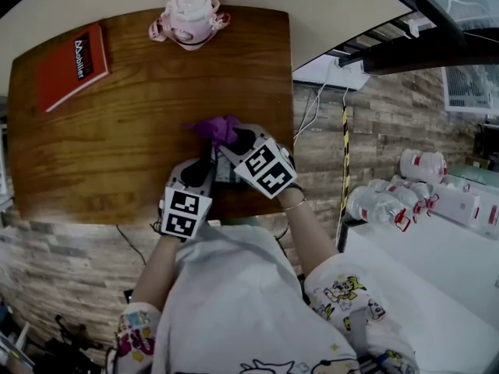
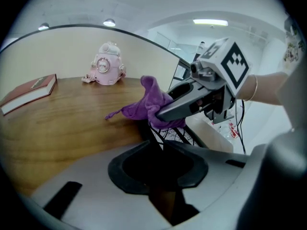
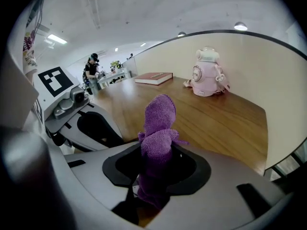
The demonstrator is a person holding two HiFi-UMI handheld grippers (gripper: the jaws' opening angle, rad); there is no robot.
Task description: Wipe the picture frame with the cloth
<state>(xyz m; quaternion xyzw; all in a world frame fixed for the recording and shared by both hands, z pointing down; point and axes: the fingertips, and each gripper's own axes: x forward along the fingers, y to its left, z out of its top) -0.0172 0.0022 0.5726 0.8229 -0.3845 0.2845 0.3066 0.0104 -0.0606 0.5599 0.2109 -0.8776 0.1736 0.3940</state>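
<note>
Head view puts your right gripper (image 1: 236, 142) near the middle of the wooden table (image 1: 117, 146), its jaws pinched on the purple cloth (image 1: 216, 128), which bunches out at eleven o'clock from the tips. Your left gripper (image 1: 207, 162), just beside it at seven o'clock, is clamped on the edge of the dark picture frame (image 2: 165, 133), and the cloth lies against the frame's top at the table's near side. A red book (image 1: 74, 65) lies at ten o'clock on the table and a pink toy (image 1: 187, 18) stands at twelve.
</note>
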